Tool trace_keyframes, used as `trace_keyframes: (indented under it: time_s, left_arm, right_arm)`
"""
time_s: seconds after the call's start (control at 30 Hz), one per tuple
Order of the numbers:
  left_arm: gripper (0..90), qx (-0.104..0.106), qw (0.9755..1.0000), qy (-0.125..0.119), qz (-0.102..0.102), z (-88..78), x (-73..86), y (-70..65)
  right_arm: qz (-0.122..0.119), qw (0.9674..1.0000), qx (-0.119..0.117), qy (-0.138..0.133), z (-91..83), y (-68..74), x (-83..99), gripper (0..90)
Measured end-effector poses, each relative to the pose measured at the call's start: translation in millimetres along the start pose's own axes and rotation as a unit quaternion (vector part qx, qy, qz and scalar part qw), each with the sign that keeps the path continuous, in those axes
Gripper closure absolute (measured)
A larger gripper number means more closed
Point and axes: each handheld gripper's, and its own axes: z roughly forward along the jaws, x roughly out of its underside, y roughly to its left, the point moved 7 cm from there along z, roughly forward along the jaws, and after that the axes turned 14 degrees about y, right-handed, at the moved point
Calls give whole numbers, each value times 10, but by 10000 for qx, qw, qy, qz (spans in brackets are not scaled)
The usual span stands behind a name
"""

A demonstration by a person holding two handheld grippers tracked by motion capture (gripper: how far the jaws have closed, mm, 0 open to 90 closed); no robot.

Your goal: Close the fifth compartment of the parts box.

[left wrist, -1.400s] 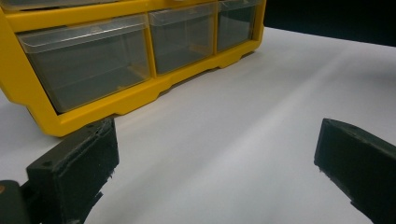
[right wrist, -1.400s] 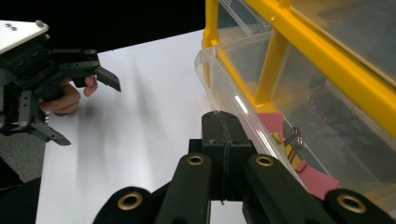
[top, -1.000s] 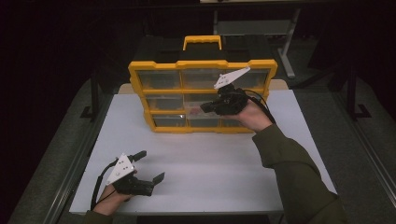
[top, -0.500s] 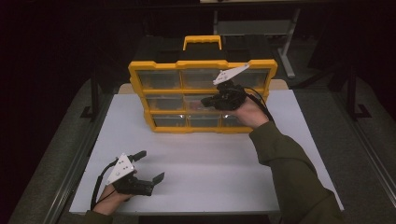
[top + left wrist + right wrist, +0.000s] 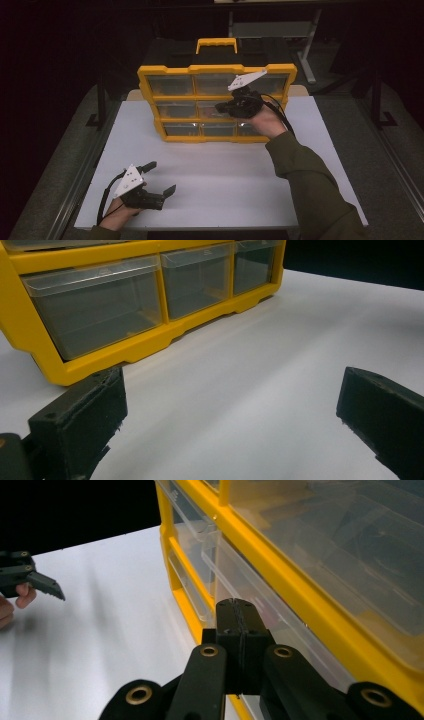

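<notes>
— Right gripper (image 5: 220, 107): pressing jaws fully together, gripping nothing, hovering at the middle row of the yellow drawer organizer (image 5: 175, 131), standing upright at the table's (image 5: 215, 170) far side.
— Left gripper (image 5: 160, 177): resting near, gaping wide, holding nothing.

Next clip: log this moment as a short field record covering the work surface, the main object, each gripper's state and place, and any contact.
surface: white table
main object: yellow drawer organizer, clear drawers, standing upright at the table's far side
right gripper: jaws shut, tips at a middle-row drawer front; whether it grips anything cannot be told
left gripper: jaws open, nothing between them, near the table's front edge, apart from the organizer
</notes>
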Motion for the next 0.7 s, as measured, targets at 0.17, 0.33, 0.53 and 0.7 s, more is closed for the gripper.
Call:
trace_keyframes:
  time_s: [0.17,0.33,0.53,0.7]
  left_arm:
    - [0,16,10000,-5,-31,-5,-5,-1]
    - [0,7,10000,5,-33,-7,-4,-1]
    - [0,14,10000,2,-37,-5,-7,-2]
    - [0,8,10000,-3,-36,-6,-11,0]
  right_arm:
    - [-2,10000,-18,-25,-54,55,54,809]
    - [107,9998,-94,-99,-90,100,140,710]
    - [152,9995,-138,-219,-131,119,269,574]
    - [218,9991,-137,-346,-175,129,358,432]
